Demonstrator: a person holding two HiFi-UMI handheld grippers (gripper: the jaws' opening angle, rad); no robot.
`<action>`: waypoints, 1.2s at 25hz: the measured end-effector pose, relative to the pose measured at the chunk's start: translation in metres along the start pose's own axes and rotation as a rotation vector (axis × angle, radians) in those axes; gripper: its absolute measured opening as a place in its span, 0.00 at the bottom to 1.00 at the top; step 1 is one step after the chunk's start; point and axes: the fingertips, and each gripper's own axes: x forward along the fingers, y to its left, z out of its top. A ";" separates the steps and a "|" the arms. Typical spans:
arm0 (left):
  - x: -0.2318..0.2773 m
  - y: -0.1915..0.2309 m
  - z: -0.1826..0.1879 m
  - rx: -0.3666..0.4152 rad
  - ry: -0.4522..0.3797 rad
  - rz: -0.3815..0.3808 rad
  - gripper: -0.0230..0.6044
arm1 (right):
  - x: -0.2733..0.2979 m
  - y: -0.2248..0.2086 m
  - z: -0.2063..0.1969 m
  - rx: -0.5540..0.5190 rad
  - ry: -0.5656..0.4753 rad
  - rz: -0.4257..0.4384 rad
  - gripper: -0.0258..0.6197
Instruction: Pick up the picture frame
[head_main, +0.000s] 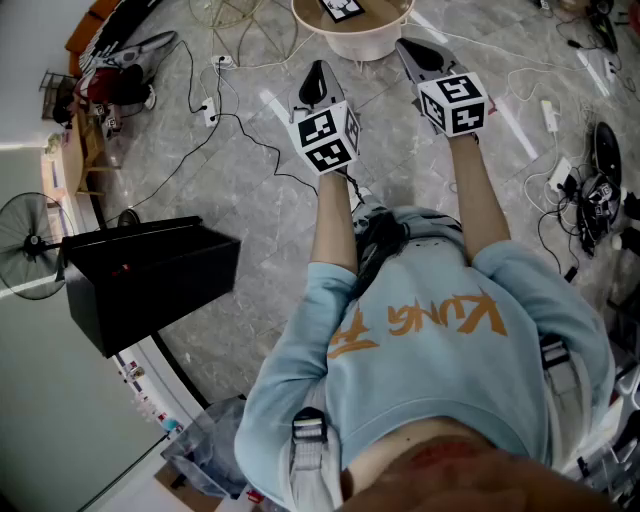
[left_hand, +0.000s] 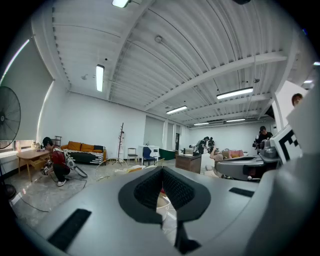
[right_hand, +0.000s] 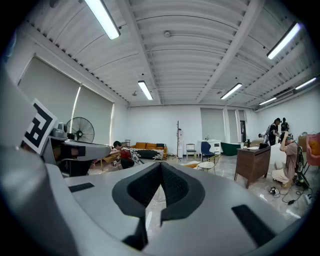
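Picture frame (head_main: 343, 8), head view: it appears as a flat square piece with a black-and-white face, cut off by the upper edge at 12 o'clock. It lies on a round pale table (head_main: 352, 42), apart from both grippers. The left gripper (head_main: 318, 68) and right gripper (head_main: 407, 44) are held side by side at 12 o'clock of the person's pale blue sweatshirt (head_main: 430, 340), pointing toward the table, neither touching it. A black box (head_main: 150, 280) stands at 9 o'clock, with a standing fan (head_main: 28, 245) beyond it. Loose cables (head_main: 225, 120) run over the grey marbled floor (head_main: 250, 210).

Left gripper view: the left gripper (left_hand: 162, 176) has its ribbed black jaws pressed together with nothing between them. An orange sofa (left_hand: 82, 147) and a crouching person (left_hand: 55, 165) lie at 9 o'clock, and a coat stand (left_hand: 121, 142) is at 10 o'clock. The right gripper's grey body (left_hand: 245, 167) shows at 3 o'clock. The frame cannot be made out.

Right gripper view: the right gripper (right_hand: 160, 174) likewise has its jaws fully closed and empty. The fan (right_hand: 80, 130) is at 9 o'clock, and a wooden desk (right_hand: 254, 162) is at 3 o'clock.
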 end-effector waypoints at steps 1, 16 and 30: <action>-0.001 0.001 0.000 -0.001 0.000 0.000 0.07 | -0.001 0.001 0.001 -0.004 -0.003 0.002 0.04; 0.012 0.005 -0.005 -0.017 0.003 -0.005 0.07 | -0.002 -0.023 0.001 -0.036 0.011 -0.101 0.04; 0.048 0.044 -0.022 -0.017 0.020 -0.026 0.07 | 0.048 -0.019 -0.011 -0.012 0.049 -0.118 0.04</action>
